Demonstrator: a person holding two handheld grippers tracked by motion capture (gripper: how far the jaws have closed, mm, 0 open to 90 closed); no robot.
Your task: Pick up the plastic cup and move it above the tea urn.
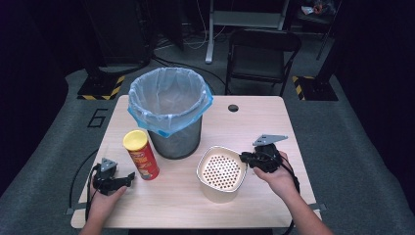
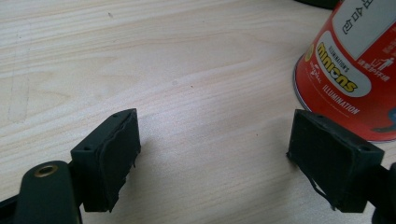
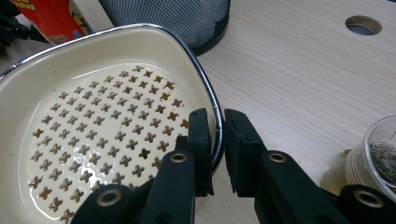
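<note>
On the left, the left gripper (image 1: 128,178) rests on the pale wooden table (image 1: 254,127) with its jaws wide apart and nothing between them. It points at the tall red chip can with the yellow lid (image 1: 141,154), which stands upright just beside it. I think it waits there, ready to take the can.

Behind the can stands the grey mesh bin with a blue plastic bag (image 1: 170,113) folded over its rim. It sits close to everything (likely so stuff can be tipped in).

Next comes the cream bowl with small cross-shaped holes in its bottom (image 1: 221,173), near the front middle of the table. The right gripper (image 3: 217,151) is closed on its dark metal rim, one jaw inside the bowl and one outside. A pinch on the rim probably lets the hand lift and tip the bowl.

Far right, in the right gripper view, a clear plastic cup (image 3: 373,156) stands on the table.
</note>
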